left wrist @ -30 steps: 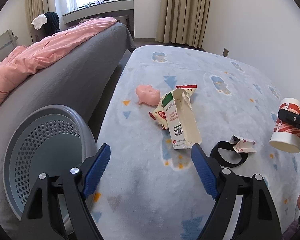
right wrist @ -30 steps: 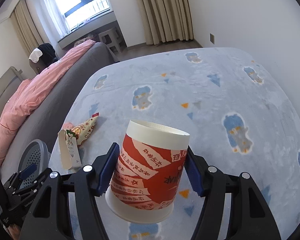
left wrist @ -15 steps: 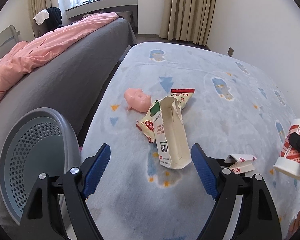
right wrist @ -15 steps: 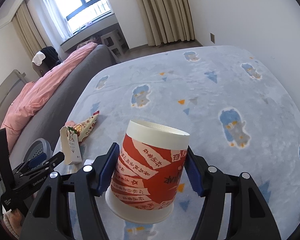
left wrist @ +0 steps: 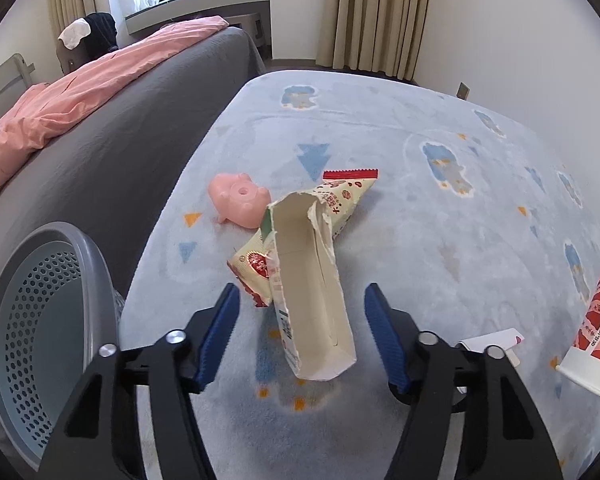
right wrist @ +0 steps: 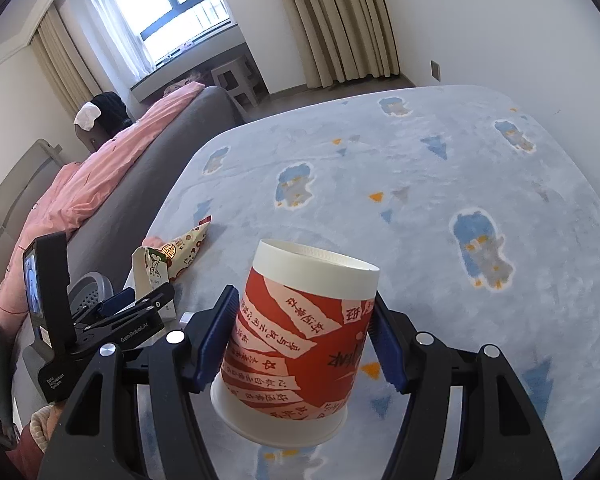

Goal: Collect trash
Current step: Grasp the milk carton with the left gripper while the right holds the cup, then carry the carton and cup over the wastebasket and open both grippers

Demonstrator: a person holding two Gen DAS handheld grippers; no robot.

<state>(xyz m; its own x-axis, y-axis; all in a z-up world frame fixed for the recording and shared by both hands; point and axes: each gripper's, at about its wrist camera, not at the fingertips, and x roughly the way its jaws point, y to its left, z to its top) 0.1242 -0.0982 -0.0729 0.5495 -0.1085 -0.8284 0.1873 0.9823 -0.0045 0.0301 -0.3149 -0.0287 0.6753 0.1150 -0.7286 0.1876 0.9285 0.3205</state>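
My left gripper (left wrist: 300, 336) is open, its blue pads on either side of a torn white carton (left wrist: 312, 284) lying on the blue rug (left wrist: 440, 220). A red-and-cream snack wrapper (left wrist: 340, 200) lies under and beyond the carton. A grey perforated bin (left wrist: 40, 320) stands at the left. My right gripper (right wrist: 302, 340) is shut on a red-and-white paper cup (right wrist: 300, 340), held above the rug; the cup also shows in the left wrist view (left wrist: 596, 340). The left gripper (right wrist: 132, 312) shows in the right wrist view beside the carton (right wrist: 154, 276).
A pink pig toy (left wrist: 240, 200) lies beyond the carton. A small white paper scrap (left wrist: 496, 340) lies right of my left gripper. A grey bed with a pink quilt (left wrist: 80, 92) runs along the left. Curtains and a wall stand at the back.
My left gripper has moved forward and down, so the carton now sits between its open pads. The right gripper still holds the cup and has shifted slightly.
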